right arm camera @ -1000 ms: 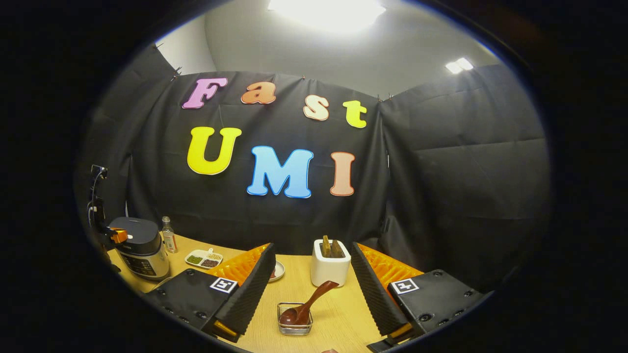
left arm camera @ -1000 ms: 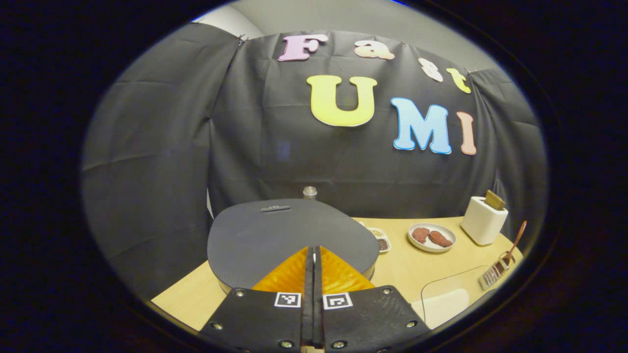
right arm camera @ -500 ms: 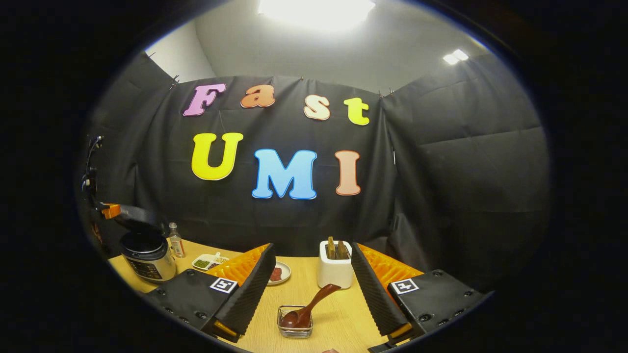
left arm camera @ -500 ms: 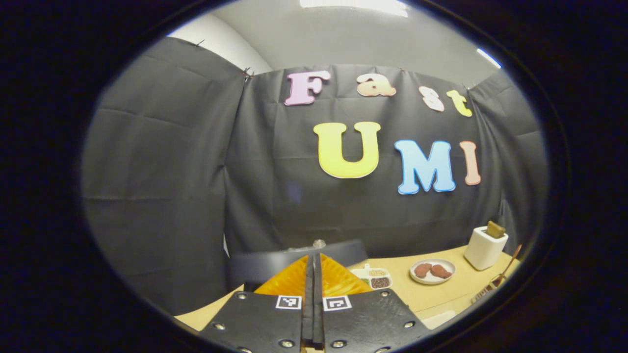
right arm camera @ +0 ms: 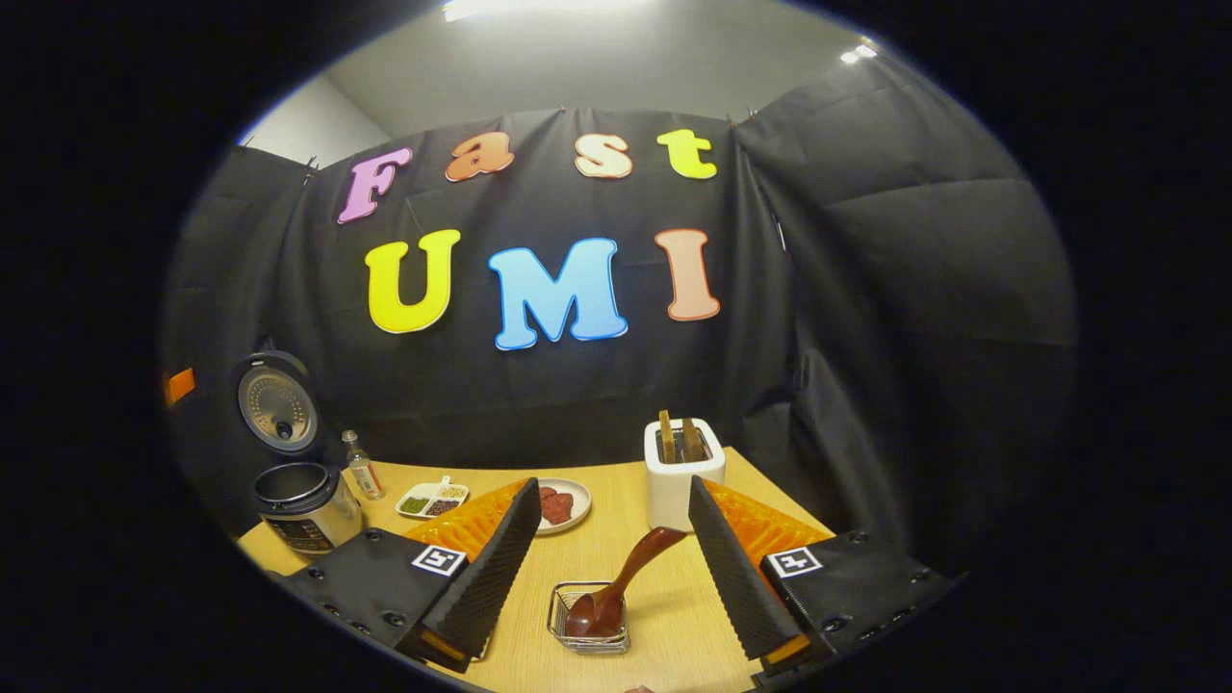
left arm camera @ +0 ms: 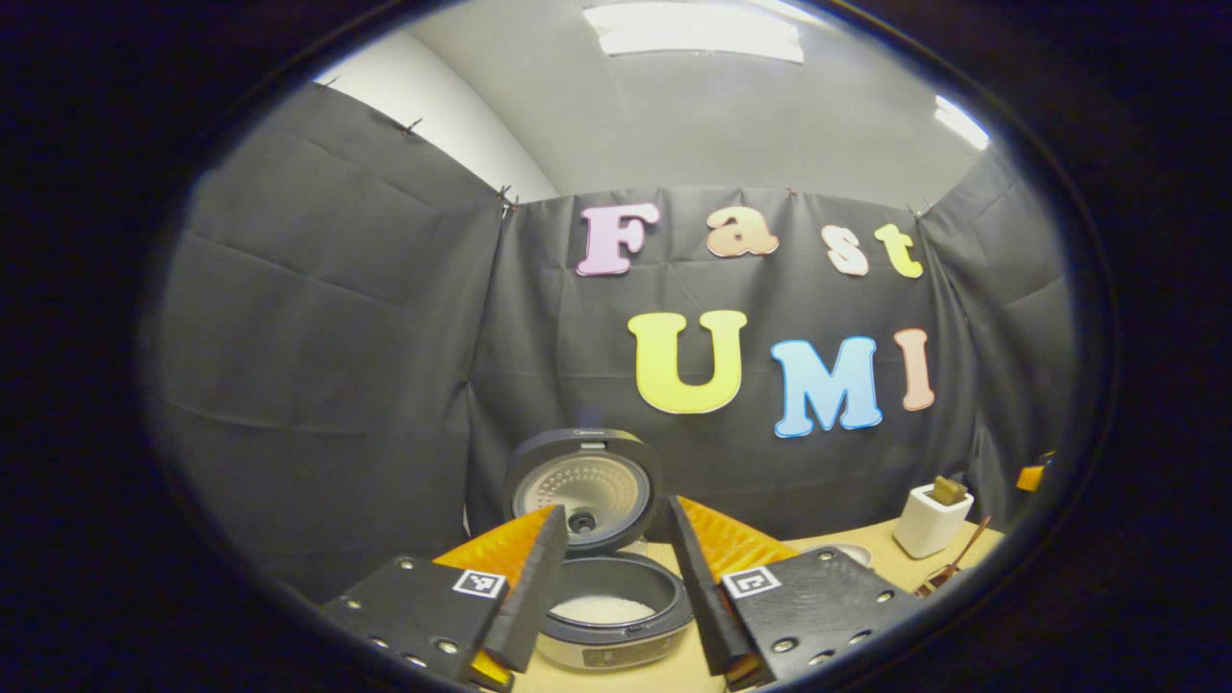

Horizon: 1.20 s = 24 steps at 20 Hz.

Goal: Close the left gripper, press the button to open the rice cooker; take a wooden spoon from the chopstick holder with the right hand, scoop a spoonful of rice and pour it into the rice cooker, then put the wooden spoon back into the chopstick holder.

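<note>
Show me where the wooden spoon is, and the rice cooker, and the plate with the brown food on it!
wooden spoon (right arm camera: 630,575): right gripper view, on its handle above the wire basket.
rice cooker (left arm camera: 612,608): left gripper view, on the white rice inside the open pot.
plate (right arm camera: 580,505): right gripper view, on its white rim, right side.

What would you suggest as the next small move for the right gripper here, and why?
Probably ease the right gripper forward and down onto the wooden spoon. The rice cooker already stands open with its lid raised, so the button step looks done. The spoon leans in the wire holder between the open fingers, not yet gripped.
</note>
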Tool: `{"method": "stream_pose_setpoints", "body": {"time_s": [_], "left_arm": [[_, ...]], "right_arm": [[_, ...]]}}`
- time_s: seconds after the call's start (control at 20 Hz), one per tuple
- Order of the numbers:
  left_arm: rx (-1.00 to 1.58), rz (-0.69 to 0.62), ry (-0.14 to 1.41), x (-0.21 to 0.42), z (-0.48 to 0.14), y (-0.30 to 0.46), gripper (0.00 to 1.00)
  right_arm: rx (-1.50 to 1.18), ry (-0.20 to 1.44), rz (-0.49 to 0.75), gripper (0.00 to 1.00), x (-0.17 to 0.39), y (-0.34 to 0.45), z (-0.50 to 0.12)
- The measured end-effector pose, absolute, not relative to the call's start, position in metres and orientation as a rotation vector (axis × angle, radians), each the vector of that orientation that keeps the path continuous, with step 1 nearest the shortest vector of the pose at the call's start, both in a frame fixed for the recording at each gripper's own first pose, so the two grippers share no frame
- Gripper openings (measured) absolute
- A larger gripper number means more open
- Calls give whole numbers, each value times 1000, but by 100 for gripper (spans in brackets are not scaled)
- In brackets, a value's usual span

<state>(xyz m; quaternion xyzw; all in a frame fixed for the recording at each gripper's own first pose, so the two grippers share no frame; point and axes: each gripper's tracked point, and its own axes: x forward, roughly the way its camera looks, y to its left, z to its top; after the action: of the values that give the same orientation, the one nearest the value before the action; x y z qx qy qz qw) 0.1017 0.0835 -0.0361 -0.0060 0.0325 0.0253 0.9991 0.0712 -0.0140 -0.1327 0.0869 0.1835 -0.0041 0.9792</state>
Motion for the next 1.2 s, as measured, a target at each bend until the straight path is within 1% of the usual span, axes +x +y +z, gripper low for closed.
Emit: {"method": "stream_pose_setpoints", "body": {"time_s": [0.05, 0.1, 0.25, 0.3, 0.35, 0.4, 0.6, 0.75, 0.8, 0.85, 0.9, 0.95, 1.0, 1.05, 1.1, 1.15, 1.2], "left_arm": [[-2, 59, 59, 94, -31, 85, 69], [7, 68, 54, 85, -26, 87, 73], [25, 88, 54, 63, -16, 91, 73], [34, 98, 56, 56, -14, 95, 73], [43, 104, 56, 50, -11, 97, 73], [53, 114, 56, 45, -10, 98, 73], [75, 139, 57, 23, 0, 103, 73], [90, 154, 57, 10, 4, 105, 73], [95, 158, 56, 7, 4, 106, 73], [98, 164, 56, 5, 6, 108, 73], [99, 170, 55, 3, 7, 109, 73], [99, 175, 55, 2, 9, 110, 73], [97, 180, 56, 2, 8, 112, 74], [94, 181, 54, 0, 9, 113, 73], [93, 184, 51, 1, 8, 114, 73], [93, 186, 49, 2, 10, 115, 73], [92, 185, 48, 4, 9, 116, 73]], "right_arm": [[196, 395, -9, 94, 75, -16, -143], [218, 418, -7, 95, 79, -17, -153], [292, 518, 13, 98, 84, -14, -189], [316, 553, 18, 93, 86, -13, -202], [340, 587, 19, 93, 86, -12, -213], [366, 619, 23, 98, 86, -11, -224], [432, 702, 26, 98, 91, -6, -254], [467, 753, 22, 93, 99, -1, -276], [485, 770, 21, 88, 105, 1, -282], [502, 782, 19, 87, 105, 1, -289], [513, 799, 12, 78, 107, 3, -296], [530, 815, 6, 75, 111, 5, -300], [545, 828, -6, 60, 114, 4, -305], [563, 834, -10, 51, 113, 6, -306], [584, 831, -11, 31, 113, 7, -305], [582, 828, -21, 24, 112, 7, -304], [572, 826, -14, 19, 111, 7, -302]]}}
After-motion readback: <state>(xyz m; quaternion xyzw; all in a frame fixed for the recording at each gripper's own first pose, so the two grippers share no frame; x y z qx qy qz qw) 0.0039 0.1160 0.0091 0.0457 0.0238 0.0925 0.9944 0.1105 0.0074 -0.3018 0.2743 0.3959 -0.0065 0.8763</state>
